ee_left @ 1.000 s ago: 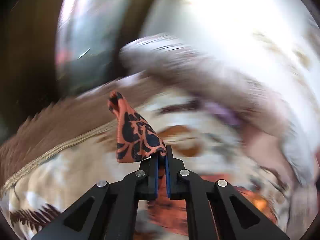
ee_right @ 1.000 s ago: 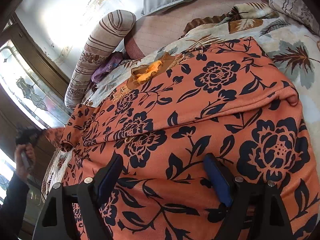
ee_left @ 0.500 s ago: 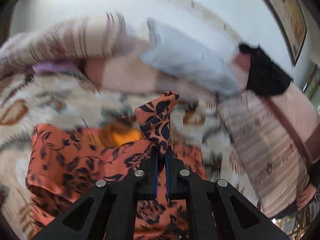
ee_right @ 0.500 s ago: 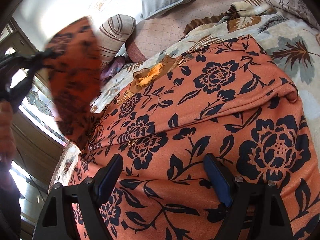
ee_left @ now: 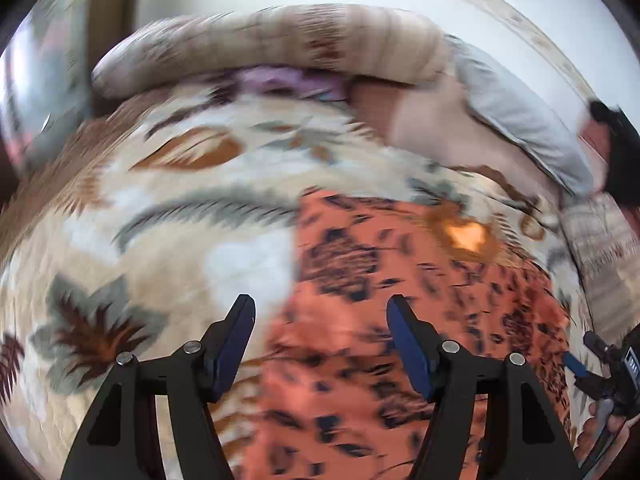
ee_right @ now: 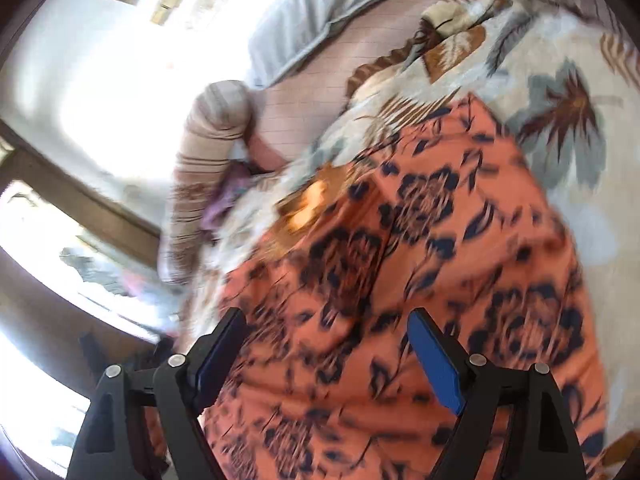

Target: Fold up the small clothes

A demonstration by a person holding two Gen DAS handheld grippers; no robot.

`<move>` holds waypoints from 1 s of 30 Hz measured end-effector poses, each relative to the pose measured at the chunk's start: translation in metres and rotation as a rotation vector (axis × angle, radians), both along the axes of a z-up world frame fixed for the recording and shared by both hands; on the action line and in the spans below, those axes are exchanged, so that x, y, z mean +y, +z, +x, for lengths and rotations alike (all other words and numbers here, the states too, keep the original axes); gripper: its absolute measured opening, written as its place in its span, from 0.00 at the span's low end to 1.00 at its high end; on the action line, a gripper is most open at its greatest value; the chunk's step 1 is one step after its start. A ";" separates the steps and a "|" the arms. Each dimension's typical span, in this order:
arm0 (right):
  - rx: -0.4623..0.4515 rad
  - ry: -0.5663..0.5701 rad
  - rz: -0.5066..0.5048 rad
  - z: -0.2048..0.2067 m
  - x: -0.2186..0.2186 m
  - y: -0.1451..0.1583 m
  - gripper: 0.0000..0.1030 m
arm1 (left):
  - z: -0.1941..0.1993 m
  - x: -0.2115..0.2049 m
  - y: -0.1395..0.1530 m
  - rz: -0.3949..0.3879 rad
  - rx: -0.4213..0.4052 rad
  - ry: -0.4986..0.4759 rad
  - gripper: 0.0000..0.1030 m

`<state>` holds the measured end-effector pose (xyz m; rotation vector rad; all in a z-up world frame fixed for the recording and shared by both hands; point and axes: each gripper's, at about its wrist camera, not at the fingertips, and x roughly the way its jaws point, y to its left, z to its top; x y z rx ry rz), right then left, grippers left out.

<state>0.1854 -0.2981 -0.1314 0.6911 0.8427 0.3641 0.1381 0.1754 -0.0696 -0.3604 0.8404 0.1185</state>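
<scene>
Both views were smeared, so I could read only the broad layout. My left hand-held gripper [ee_left: 320, 340] had its jaws spread wide with nothing between them, hanging over the left edge of the orange floral garment [ee_left: 400, 320] where it met the leaf-print bedspread [ee_left: 160, 208]. My right hand-held gripper [ee_right: 326, 350] was also wide apart and empty, above the same orange floral garment [ee_right: 440, 260], which lay spread flat on the bed. Toward the head of the bed sat a striped bolster [ee_left: 280, 44] and a grey pillow [ee_left: 520, 120], with a purple cloth [ee_left: 280, 80] tucked against the bolster.
</scene>
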 end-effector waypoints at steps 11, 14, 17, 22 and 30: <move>0.189 -0.076 -0.346 0.048 0.055 -0.008 0.81 | -0.023 0.050 -0.034 -0.118 -0.062 0.116 0.67; 0.268 -0.078 -0.322 0.062 0.045 -0.031 0.33 | -0.028 0.045 -0.027 -0.073 -0.086 0.103 0.67; 0.264 -0.075 -0.291 0.064 0.040 -0.029 0.14 | -0.030 0.047 -0.026 -0.081 -0.100 0.097 0.67; 0.082 -0.059 -0.305 0.065 0.048 0.035 0.07 | -0.031 0.050 -0.026 -0.086 -0.109 0.108 0.67; -0.056 -0.097 -0.342 0.071 0.033 0.058 0.10 | -0.022 0.040 -0.037 -0.038 -0.075 0.100 0.67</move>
